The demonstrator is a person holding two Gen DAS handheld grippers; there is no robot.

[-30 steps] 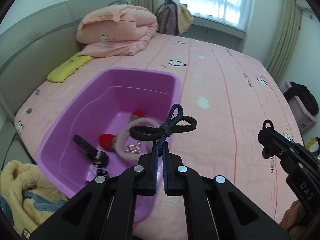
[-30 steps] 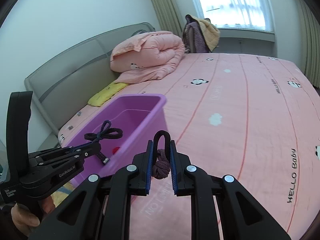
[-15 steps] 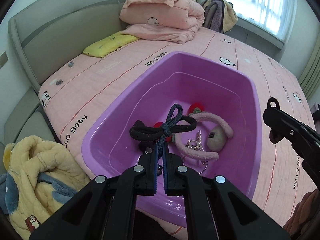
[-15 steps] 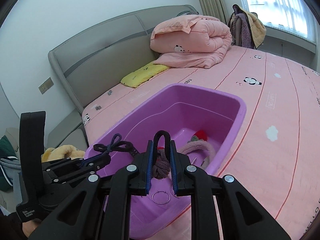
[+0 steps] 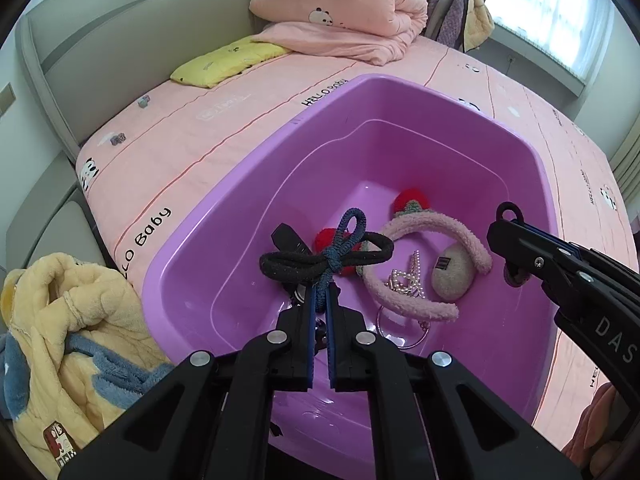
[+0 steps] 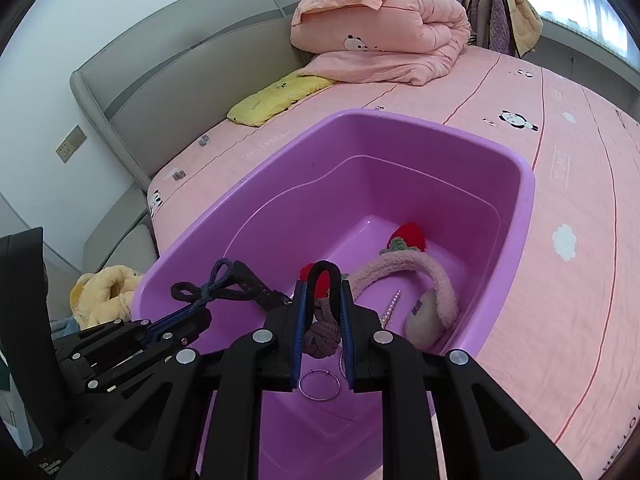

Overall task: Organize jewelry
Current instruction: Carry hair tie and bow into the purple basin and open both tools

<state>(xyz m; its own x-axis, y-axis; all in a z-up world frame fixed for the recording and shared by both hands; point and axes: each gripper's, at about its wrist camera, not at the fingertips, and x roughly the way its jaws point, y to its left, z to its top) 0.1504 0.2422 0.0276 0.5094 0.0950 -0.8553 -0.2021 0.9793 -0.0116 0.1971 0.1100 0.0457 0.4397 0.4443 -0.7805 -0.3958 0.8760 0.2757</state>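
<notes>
Left tongs [image 5: 320, 296] clench a dark hair tie [image 5: 326, 256]; right tongs [image 6: 323, 296], opening, hold a knotted mauve tie [image 6: 322, 336] over the purple tub [image 6: 516, 216], frame center.

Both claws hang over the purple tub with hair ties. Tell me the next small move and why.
Probably let the right claw finish opening: its jaws are already parting around the knotted mauve hair tie, which hangs above the purple tub. The left claw, shut on the black-and-blue hair tie, can release next.

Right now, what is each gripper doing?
Left gripper: shut on the black-and-blue hair ties.
Right gripper: jaws opening, knotted mauve hair tie between them.
</notes>
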